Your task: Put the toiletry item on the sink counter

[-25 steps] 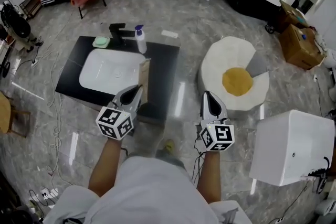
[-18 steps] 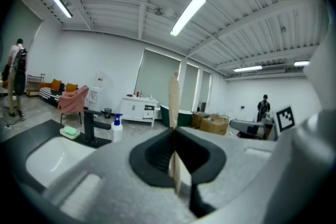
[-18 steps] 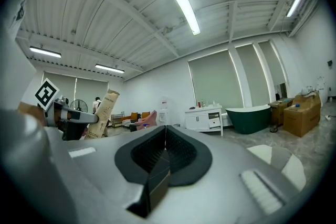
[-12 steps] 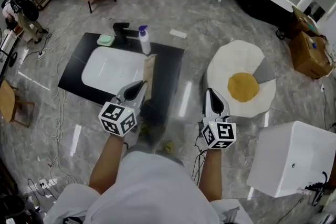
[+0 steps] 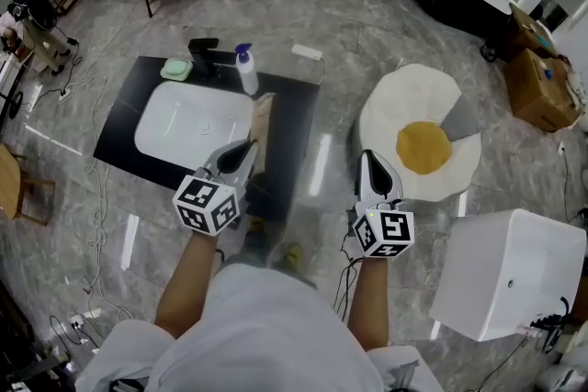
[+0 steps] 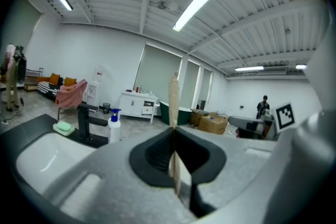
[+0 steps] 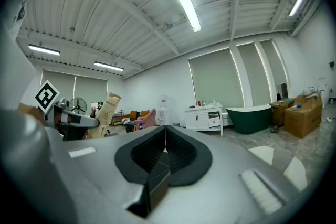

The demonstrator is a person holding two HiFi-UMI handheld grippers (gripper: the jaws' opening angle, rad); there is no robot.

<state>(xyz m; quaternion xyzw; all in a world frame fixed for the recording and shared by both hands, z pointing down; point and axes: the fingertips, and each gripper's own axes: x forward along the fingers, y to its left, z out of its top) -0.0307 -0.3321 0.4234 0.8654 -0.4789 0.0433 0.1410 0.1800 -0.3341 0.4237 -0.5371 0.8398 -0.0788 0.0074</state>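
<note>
Currently left gripper (image 5: 246, 150) clenched on tan tube (image 5: 262, 126), upright, near black tabletop (image 5: 292, 119) with sink (image 5: 193, 119); right gripper (image 5: 370, 161) closed, empty.

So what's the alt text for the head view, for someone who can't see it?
Seen from above, a person holds a claw in each hand: the left claw grips a slim tan toiletry packet upright by a black sink counter with a white basin, while the right claw is shut and empty.
</note>
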